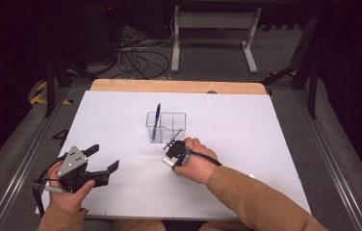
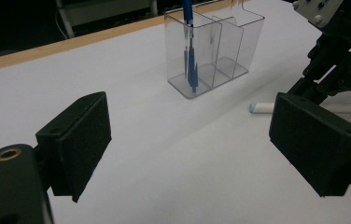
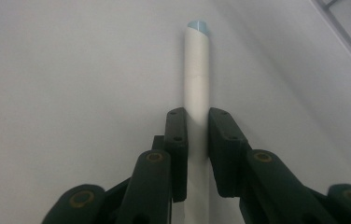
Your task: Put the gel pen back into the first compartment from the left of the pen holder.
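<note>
Clamping my right gripper on a white pen near the clear holder; left gripper gapes apart.

Table: pale wood strip along far edge, smooth. White sheet on top: matt, flat, like paper or thin board.
Clear box: see-through plastic, shiny, smooth walls.
Blue pen in box: shiny plastic.
White pen: smooth white plastic, slight shine, pale blue tip.
Left gripper: black pads, dull and a bit grainy, brass-coloured ring in arm. Grey plate on top looks like dull metal.
Right gripper: black plastic, slight sheen.
Sleeve: brown cloth, soft.
</note>
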### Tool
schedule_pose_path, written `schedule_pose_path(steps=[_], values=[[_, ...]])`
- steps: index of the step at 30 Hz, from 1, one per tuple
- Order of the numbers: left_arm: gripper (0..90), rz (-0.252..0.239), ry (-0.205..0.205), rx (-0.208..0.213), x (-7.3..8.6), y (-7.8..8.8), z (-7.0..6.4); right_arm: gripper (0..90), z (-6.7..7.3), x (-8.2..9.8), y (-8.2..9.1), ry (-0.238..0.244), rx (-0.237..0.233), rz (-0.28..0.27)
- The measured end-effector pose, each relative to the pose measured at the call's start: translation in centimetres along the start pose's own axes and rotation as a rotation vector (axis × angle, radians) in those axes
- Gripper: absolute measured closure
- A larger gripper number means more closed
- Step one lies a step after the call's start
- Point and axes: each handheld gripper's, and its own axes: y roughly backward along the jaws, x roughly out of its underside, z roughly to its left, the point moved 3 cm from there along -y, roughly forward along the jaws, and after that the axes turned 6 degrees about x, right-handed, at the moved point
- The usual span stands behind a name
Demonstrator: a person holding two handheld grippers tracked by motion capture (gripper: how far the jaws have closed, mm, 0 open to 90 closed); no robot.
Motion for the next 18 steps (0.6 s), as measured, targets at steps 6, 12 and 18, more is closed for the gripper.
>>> schedule_pose_path(steps=[6, 12, 18], values=[[13.7, -0.001, -0.001, -0.001, -0.02, 0.01, 0.00, 79.0, -0.02, 0.03, -0.03, -0.004, 0.000, -0.002], [13.7, -0.001, 0.000, -0.001, -0.02, 0.01, 0.01, 79.1, -0.03, 0.02, -0.02, -0.003, 0.000, -0.001], [13.8, -0.001, 0.000, -0.001, -0.03, 0.03, 0.00, 79.1, -0.01, 0.01, -0.02, -0.003, 0.002, 0.000]])
